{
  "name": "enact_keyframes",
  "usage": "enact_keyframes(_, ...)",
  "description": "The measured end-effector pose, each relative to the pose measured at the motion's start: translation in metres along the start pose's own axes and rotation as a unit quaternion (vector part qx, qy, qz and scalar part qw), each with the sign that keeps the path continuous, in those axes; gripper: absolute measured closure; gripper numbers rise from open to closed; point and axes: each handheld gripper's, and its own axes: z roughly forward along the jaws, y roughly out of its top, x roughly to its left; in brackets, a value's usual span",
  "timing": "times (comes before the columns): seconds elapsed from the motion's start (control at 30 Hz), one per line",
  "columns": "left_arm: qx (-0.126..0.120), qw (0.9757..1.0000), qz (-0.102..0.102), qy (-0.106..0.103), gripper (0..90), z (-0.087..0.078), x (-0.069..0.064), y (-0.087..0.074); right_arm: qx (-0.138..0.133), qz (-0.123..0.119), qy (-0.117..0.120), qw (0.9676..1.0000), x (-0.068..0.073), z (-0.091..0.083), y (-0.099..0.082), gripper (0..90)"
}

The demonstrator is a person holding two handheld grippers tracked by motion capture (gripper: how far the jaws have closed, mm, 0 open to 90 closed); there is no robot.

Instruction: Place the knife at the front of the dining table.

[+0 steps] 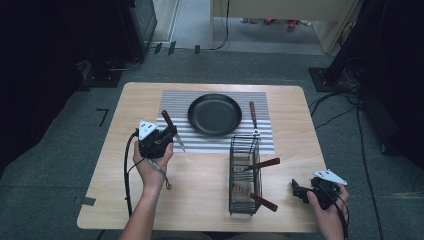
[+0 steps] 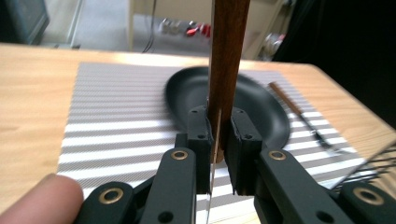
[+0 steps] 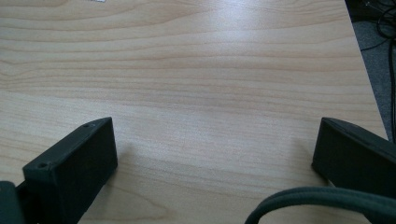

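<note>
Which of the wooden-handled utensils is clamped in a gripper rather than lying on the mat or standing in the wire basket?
The knife, held in the left gripper above the striped mat's left edge.

No readable text, label, brand, number or sign anywhere; none legible on table, mat, pan, basket or grippers.

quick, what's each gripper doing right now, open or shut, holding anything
left gripper: shut on a wooden-handled knife, held over the striped mat
right gripper: open, holding nothing, low over the bare table
</note>
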Motion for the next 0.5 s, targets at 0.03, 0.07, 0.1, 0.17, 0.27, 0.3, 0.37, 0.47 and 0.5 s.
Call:
enact_keyframes(0.03,0.015,0.9999,-0.001,0.008,82.1,0.005,0.006,0.000,-0.001,-0.001,0.000,1.0000,0.000,0.000,0.000,0.0)
enact_keyframes(0.07,0.018,0.9998,-0.002,0.012,82.1,0.007,0.009,-0.001,0.000,-0.001,0.000,1.0000,0.000,0.000,0.000,0.0)
enact_keyframes(0.1,0.022,0.9997,-0.001,0.015,82.1,0.008,0.010,-0.001,0.000,0.000,0.000,1.0000,0.000,0.000,0.000,0.0)
enact_keyframes(0.17,0.031,0.9993,0.000,0.020,82.1,0.011,0.014,-0.001,0.000,0.000,0.000,1.0000,0.000,0.000,0.000,0.0)
enact_keyframes(0.27,0.039,0.9989,0.000,0.025,82.1,0.015,0.018,0.000,0.000,0.000,0.000,1.0000,0.000,0.000,0.000,0.0)
enact_keyframes(0.3,0.041,0.9988,0.000,0.028,82.1,0.016,0.019,0.001,0.000,0.000,0.000,1.0000,0.000,0.000,0.000,0.0)
enact_keyframes(0.37,0.042,0.9988,-0.003,0.026,82.1,0.017,0.020,0.001,0.000,-0.001,0.000,1.0000,0.000,0.000,0.000,0.0)
enact_keyframes(0.47,0.045,0.9985,-0.005,0.030,82.0,0.020,0.022,0.004,0.000,0.000,0.000,1.0000,0.000,0.000,0.000,0.0)
enact_keyframes(0.5,0.047,0.9984,-0.005,0.030,82.0,0.022,0.022,0.005,0.000,0.000,0.000,1.0000,0.000,0.000,0.000,0.0)
